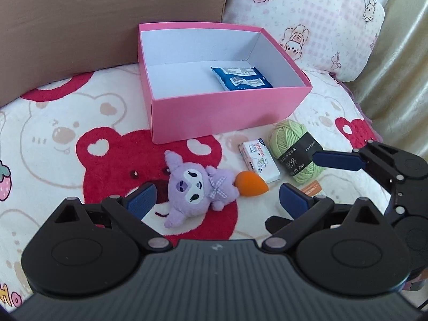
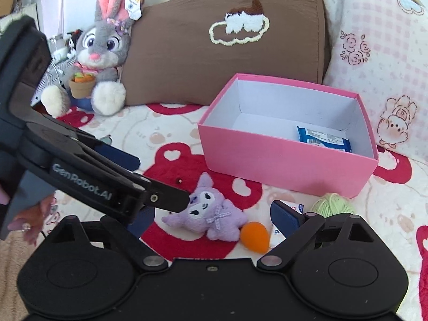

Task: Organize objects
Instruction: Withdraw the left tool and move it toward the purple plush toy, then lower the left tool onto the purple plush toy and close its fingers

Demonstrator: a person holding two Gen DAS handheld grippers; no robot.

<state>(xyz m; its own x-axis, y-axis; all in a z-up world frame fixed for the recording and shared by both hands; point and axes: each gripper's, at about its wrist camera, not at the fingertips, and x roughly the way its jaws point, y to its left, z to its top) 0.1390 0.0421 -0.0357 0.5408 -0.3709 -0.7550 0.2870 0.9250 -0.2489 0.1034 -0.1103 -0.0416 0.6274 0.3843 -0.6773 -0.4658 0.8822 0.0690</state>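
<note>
**Pink box one item in, four small things waiting in front of it**

Pink box is my landmark: it sits on the bear-print blanket with its back toward the brown pillow, and inside, against its right wall, lies a blue packet. I judge the sorting has barely begun, since everything else is outside it.

In front of the box's near wall lie the purple plush, with the orange sponge egg touching its side. Toward the box's front right corner sit the green yarn ball and, just beside it, a small white carton.

Both claws are released and empty. My left gripper has its jaws spread on either side of the plush, pads not pressing it. My right gripper stands wide too, with the plush and the sponge egg ahead of it between the fingers.

I read this as the approach to a pick. Next I need to commit one claw to one item, lower it until the pads bracket it, clench, then lift over the near wall. The two grippers crowd the same spot, so I'd keep one back.

Only the right wrist view shows the grey rabbit toy, left of the box beside the pillow, and a hand at the edge. Only the left view shows the yarn's black label and the carton whole.
</note>
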